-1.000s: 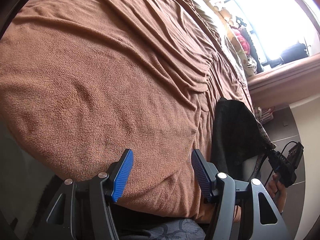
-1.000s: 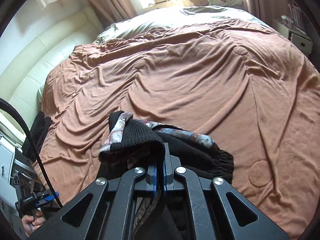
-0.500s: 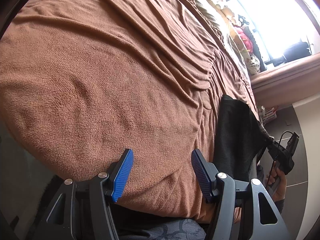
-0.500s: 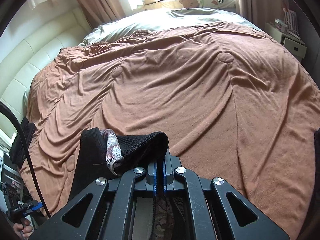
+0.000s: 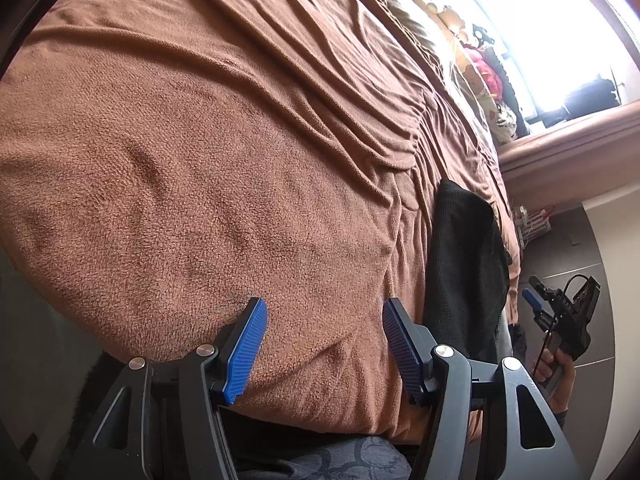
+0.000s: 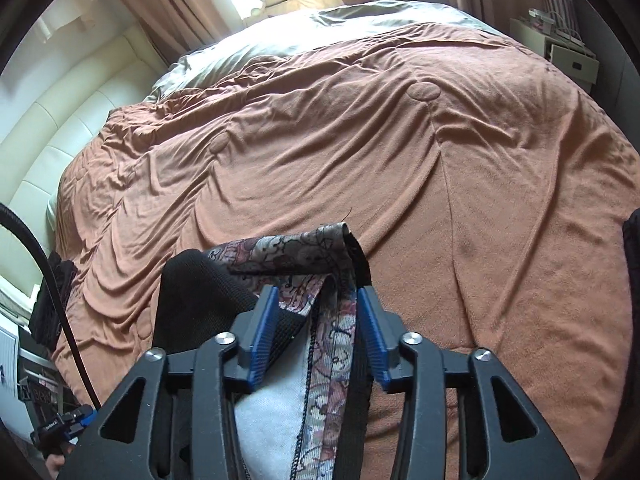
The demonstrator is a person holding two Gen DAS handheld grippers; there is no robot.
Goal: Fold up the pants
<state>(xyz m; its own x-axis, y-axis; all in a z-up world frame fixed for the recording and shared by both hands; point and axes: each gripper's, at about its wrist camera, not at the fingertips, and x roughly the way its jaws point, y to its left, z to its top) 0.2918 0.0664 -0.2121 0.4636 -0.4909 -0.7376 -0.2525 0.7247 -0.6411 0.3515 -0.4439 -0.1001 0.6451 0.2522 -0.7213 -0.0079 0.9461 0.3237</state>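
The pants (image 6: 208,296) are black knit with a patterned lining (image 6: 296,248). They lie bunched at the near edge of the bed, between and in front of my right gripper's blue pads. My right gripper (image 6: 316,300) is open, its fingers apart around the fabric. In the left wrist view the pants (image 5: 464,256) hang over the bed's edge at the right, with my right gripper (image 5: 540,304) held just beyond them. My left gripper (image 5: 324,320) is open and empty, low over the brown blanket.
A brown fleece blanket (image 6: 400,152) covers the bed, wrinkled, with a pale sheet (image 6: 328,28) at the far end. A cream padded headboard (image 6: 68,128) is at the left. White drawers (image 6: 568,56) stand at the far right. A tiled floor (image 5: 580,248) lies beside the bed.
My right gripper has opened and let go of the pants, which now rest loose between its fingers. It also pulled back a little from the bed. My left gripper stayed open.
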